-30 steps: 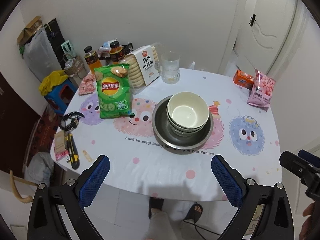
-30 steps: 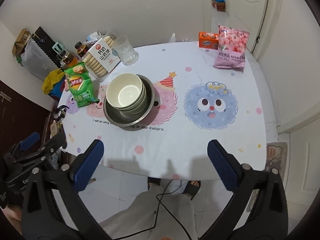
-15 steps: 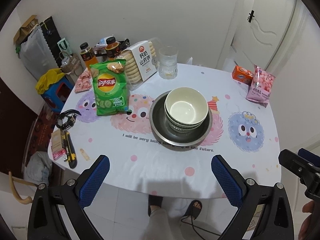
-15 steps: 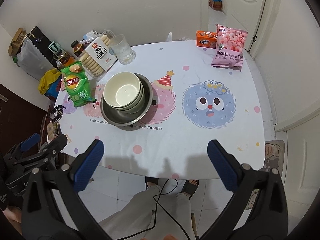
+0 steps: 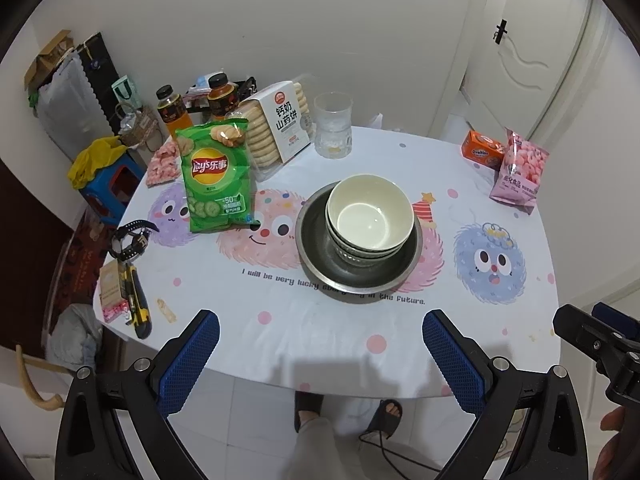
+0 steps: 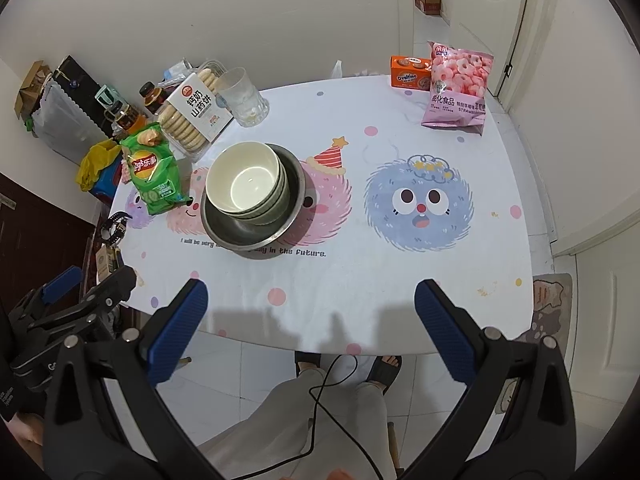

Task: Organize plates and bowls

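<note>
I count three cream bowls (image 5: 369, 216) nested mouths-up inside one steel basin (image 5: 320, 256), near the table's (image 5: 320, 336) middle, left of centre. My left gripper (image 5: 320, 354) and right gripper (image 6: 310, 320) both hang spread wide and empty off the near edge. One green Lay's bag (image 5: 214, 184), one Ovaltine box (image 6: 410, 72) and one glass (image 5: 333, 125) sit toward the far edge

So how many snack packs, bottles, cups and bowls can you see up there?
Snack packs: 5 (green chips bag, biscuit pack, orange box, pink ring-snack bag, small pink packet)
Bottles: 2
Glass cups: 1
Bowls: at least 3, ceramic stack in a metal bowl
Total: at least 11
</note>
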A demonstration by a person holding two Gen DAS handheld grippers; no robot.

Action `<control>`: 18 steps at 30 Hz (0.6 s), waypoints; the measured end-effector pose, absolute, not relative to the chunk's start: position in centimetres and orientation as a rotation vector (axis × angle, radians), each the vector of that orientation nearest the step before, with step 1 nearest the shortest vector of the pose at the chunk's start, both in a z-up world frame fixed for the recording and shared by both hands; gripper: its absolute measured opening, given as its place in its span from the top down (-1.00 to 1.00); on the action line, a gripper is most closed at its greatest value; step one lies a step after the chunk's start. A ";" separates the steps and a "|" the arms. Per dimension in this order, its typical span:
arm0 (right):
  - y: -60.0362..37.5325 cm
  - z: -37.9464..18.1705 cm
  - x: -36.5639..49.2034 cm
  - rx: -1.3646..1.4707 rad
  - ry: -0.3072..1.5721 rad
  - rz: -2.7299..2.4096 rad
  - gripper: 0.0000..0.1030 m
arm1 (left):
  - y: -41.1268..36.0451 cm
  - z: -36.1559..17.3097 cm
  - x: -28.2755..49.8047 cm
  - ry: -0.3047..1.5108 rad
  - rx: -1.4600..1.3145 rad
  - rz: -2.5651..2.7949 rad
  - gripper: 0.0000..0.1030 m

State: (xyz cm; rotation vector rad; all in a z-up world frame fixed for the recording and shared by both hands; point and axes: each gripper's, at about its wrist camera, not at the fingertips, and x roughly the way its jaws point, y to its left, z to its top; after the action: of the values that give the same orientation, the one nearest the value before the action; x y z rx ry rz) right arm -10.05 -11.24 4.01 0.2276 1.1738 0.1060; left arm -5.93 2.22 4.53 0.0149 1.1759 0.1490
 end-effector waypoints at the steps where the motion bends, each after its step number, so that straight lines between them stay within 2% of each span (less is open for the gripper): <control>1: -11.3 4.0 -10.0 0.228 1.175 0.105 -1.00 | 2.3 4.5 -5.9 1.178 0.018 0.147 -1.00; 18: -11.5 4.0 -9.4 0.230 1.180 0.097 -1.00 | 1.8 4.4 -5.1 1.196 0.026 0.138 -1.00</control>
State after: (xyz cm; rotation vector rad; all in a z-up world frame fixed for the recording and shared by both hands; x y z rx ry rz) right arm -9.45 -11.48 3.99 0.2301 1.1800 0.0967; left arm -5.13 1.82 4.44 0.0265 1.1955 0.1376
